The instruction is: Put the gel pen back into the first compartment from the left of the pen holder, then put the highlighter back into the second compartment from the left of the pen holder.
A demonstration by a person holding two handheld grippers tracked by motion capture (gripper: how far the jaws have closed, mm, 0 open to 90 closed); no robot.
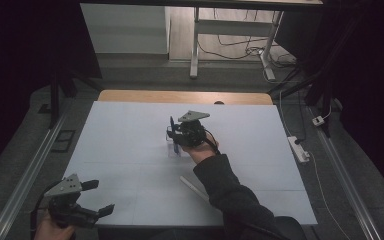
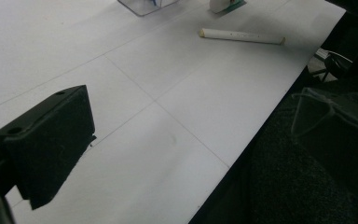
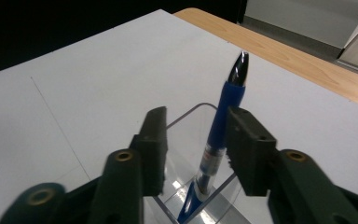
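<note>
White table (image 1: 130,150) | blue pen (image 3: 223,126) upright in clear holder (image 3: 186,135) (black tip) | right fingers (image 3: 244,154) parted, left apart

The high view looks forward and down over the white table (image 1: 130,130). Both gripper views sit low and close above it, sharing its clear box (image 3: 186,135).

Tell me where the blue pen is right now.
The blue pen stands tilted in the clear container near the table's middle, between the right gripper's open jaws in the right gripper view.
</note>
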